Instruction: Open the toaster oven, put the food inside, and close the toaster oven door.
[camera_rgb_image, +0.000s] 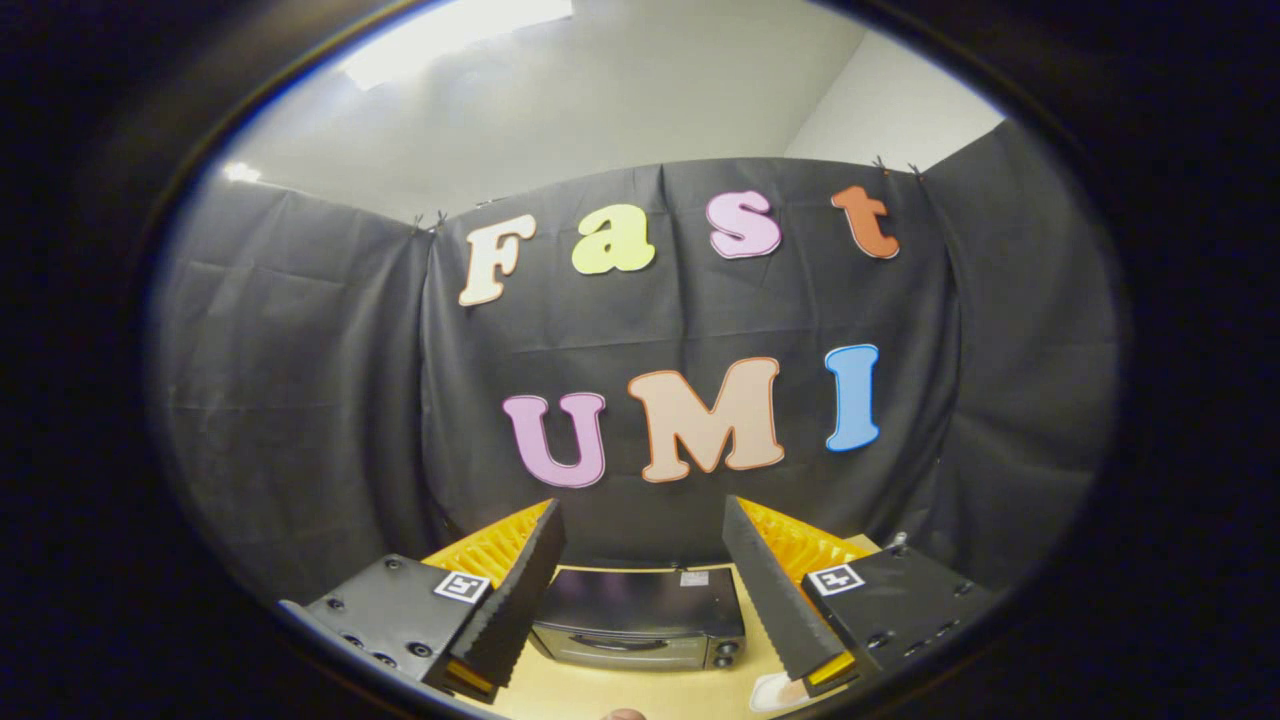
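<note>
gripper-mounted fisheye, looking forward and slightly down past spread fingers (640, 590), toaster oven (640, 615) near

Bright ceiling light (455, 45) glares overhead; edges bow, perhaps slightly soft.

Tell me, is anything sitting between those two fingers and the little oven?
Nothing visible does. The gripper is open and holds nothing, and the toaster oven, door closed, stands on the table ahead between the fingers, with bare tabletop before it.
</note>
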